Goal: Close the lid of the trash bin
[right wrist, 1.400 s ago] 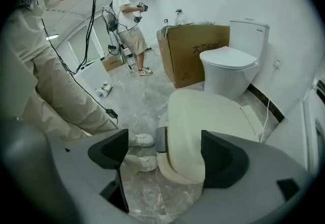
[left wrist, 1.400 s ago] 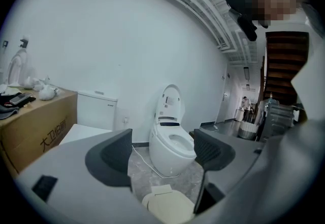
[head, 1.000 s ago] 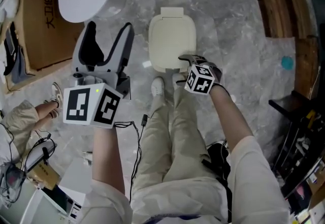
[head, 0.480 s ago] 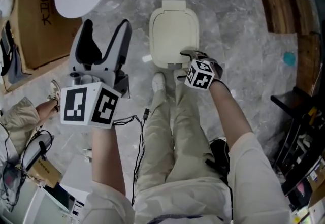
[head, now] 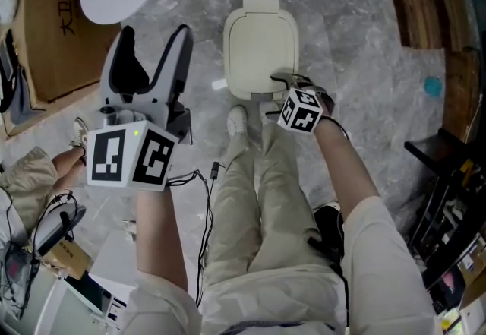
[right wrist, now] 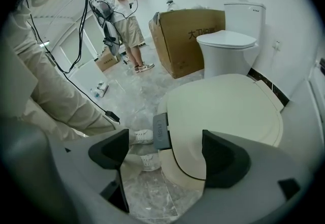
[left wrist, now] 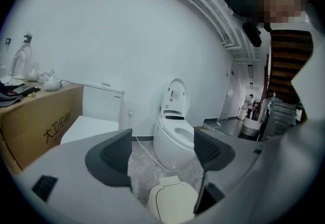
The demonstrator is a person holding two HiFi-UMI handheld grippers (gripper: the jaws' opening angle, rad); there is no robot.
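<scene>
Right gripper (head: 282,85), frame centre, jaws apart over lid (head: 260,45) front edge by grey tab (right wrist: 161,130). Lid looks light, stiff, slick plastic: press flat top, don't pinch. Left gripper (head: 152,48), jaws apart, empty.

**Grey tools, cream clothing**

The left tool (head: 152,48) is a pale grey, two-pronged shell. Black, finely textured pads (left wrist: 112,156) line the inner faces of its prongs. At its rear sits a white marker cube (head: 129,159) printed with black squares, with a small green light on its top edge. A thin black cable (head: 203,219) trails from it. The right tool (head: 278,89) has the same grey shell and black pads, and carries a second cube (head: 301,113) with the same markings. The person wears cream trousers (head: 250,227), cream short sleeves (head: 380,238) and white shoes (head: 238,124).
</scene>
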